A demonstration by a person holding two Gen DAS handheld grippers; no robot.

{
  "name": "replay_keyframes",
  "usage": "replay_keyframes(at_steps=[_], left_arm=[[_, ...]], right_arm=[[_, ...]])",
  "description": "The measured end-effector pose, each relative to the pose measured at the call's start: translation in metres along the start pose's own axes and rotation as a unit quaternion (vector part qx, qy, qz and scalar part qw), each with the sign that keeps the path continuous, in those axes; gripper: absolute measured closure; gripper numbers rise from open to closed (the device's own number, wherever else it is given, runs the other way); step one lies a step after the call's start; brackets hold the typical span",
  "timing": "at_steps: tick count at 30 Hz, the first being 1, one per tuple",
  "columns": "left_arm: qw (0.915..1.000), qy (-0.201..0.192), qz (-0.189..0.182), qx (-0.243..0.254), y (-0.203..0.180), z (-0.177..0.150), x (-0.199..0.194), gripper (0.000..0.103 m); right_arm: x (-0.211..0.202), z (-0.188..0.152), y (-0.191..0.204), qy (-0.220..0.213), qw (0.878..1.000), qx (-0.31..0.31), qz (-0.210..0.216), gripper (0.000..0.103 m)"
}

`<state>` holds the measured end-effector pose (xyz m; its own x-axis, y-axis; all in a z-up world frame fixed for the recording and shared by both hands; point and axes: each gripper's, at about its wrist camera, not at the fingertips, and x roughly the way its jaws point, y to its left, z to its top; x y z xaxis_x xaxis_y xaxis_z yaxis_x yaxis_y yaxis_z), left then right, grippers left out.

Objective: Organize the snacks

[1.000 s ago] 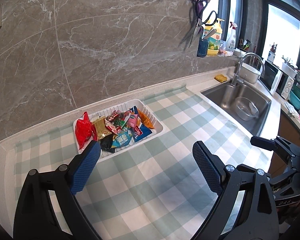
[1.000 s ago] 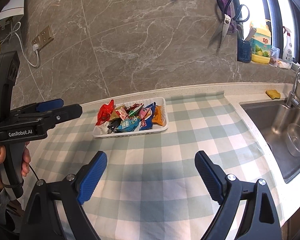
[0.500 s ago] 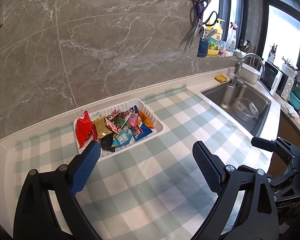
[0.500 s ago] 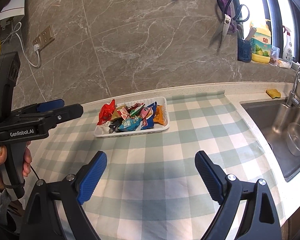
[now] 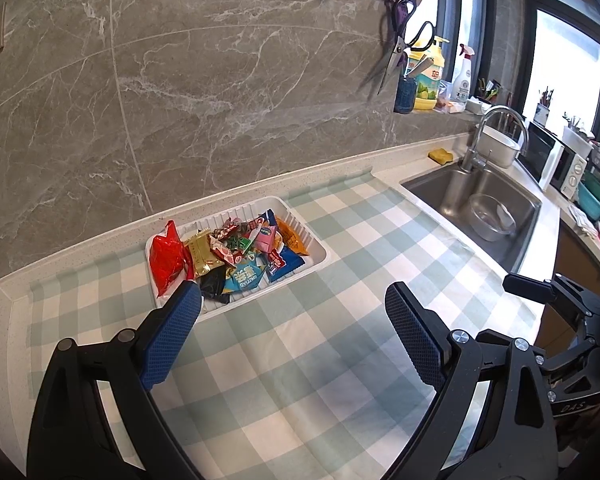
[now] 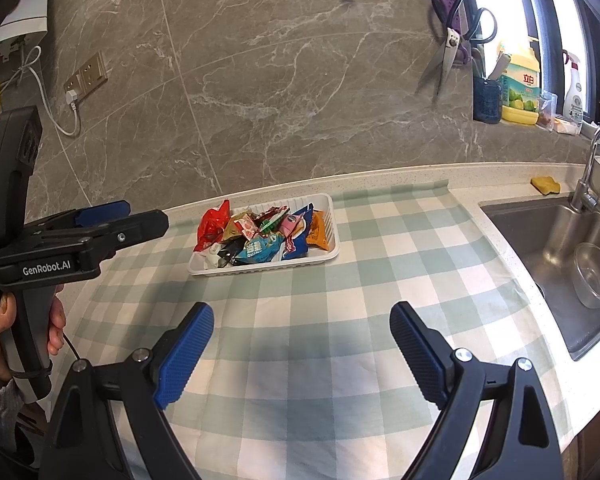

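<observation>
Since the earlier frames little has moved: the left claw has drifted slightly, so the white ribbed plastic tray sits a touch higher in its view. All the mixed foil and plastic snack packets lie heaped in that tray, on the green-and-white checked cloth over the table, near the grey marble wall. Both claws hang released and empty, the right claw well back, likely so neither disturbs the pile.
</observation>
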<state>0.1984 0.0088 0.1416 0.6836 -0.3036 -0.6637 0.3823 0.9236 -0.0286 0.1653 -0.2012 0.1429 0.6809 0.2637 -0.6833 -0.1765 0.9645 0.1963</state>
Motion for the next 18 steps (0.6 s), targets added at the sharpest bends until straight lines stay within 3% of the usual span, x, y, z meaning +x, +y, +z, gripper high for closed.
replay_keyframes(at_steps=[18], left_arm=[[0.9999,-0.012,0.000,0.007,-0.0004,0.0006,-0.0012,0.009]], right_arm=[[-0.0022,-0.0019,0.0033,0.000,1.000,0.002,0.001,0.011]])
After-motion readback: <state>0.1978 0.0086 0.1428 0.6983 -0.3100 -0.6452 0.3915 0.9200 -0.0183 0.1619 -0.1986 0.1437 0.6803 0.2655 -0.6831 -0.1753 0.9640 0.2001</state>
